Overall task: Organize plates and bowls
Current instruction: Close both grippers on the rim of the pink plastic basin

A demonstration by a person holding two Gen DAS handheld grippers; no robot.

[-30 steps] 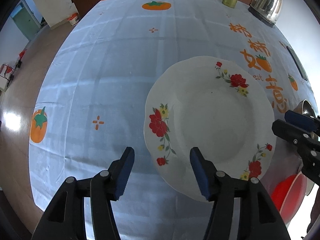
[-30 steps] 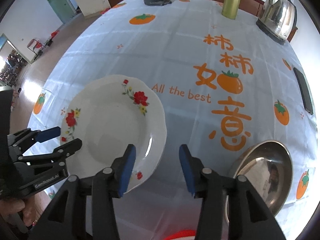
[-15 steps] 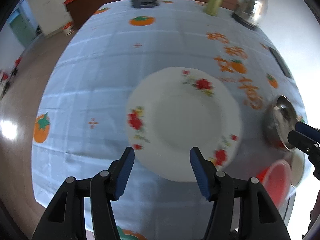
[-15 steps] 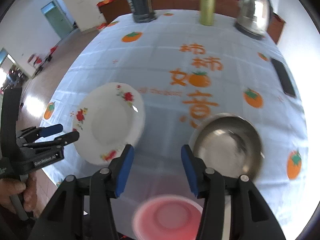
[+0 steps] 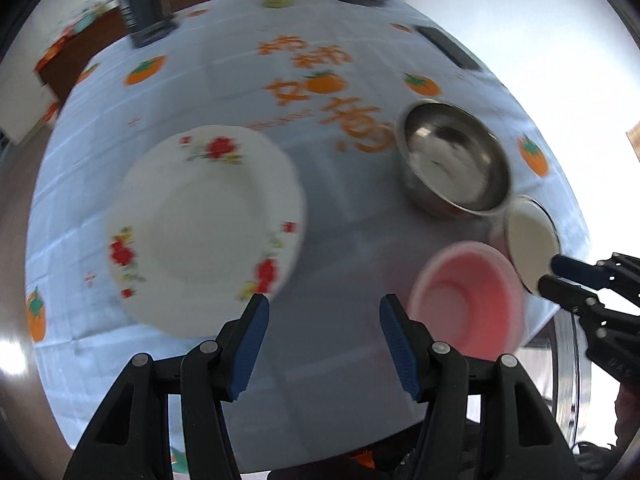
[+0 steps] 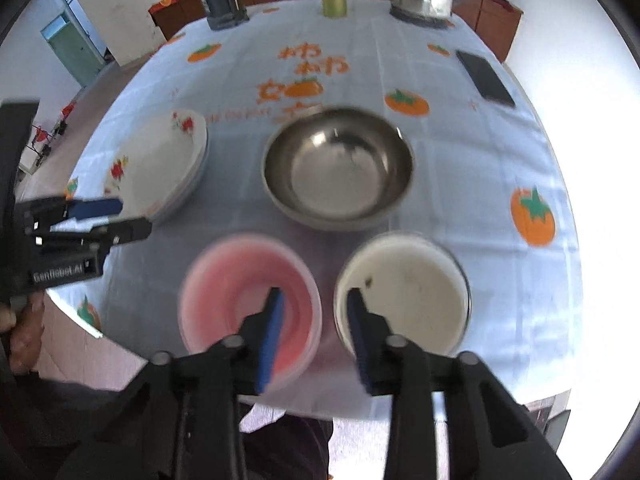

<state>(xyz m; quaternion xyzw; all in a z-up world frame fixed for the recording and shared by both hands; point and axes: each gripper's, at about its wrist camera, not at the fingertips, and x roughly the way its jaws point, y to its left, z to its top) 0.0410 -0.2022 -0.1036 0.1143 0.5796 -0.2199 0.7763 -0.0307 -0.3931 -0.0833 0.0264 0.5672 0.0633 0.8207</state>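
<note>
Two claws hung over the near edge of the table (image 6: 460,160), both pointing steeply down and neither holding anything; the left gripper (image 5: 320,340) stood wide and released, with only tablecloth between its blue ribbed pads, while the right gripper (image 6: 314,320) had just been closing to a narrow gap that stayed empty. Just ahead of the right claw's left finger sat the pink bowl (image 6: 224,292), and just ahead of its right finger the white bowl (image 6: 416,284) — the two rims lay close together, so the narrowed jaws seemed aimed at the slot between them. Beyond both, further ahead, rested the steel bowl (image 6: 338,168); the flowered plate (image 5: 204,232) lay ahead and left of the left claw, well apart from the bowls. The risk, as I judged it, lay in that slot: a finger dropped slightly off line might strike a rim instead of straddling it, and the pink bowl, seemingly light plastic, could skid toward the table's near edge; the white one looked glazed and slick, so a thin pinch might slip. The steel bowl was round, deep and mirror-bright; the plate was broad, shallow, scalloped at the rim, with red printed flowers; the cloth was pale and creased.
</note>
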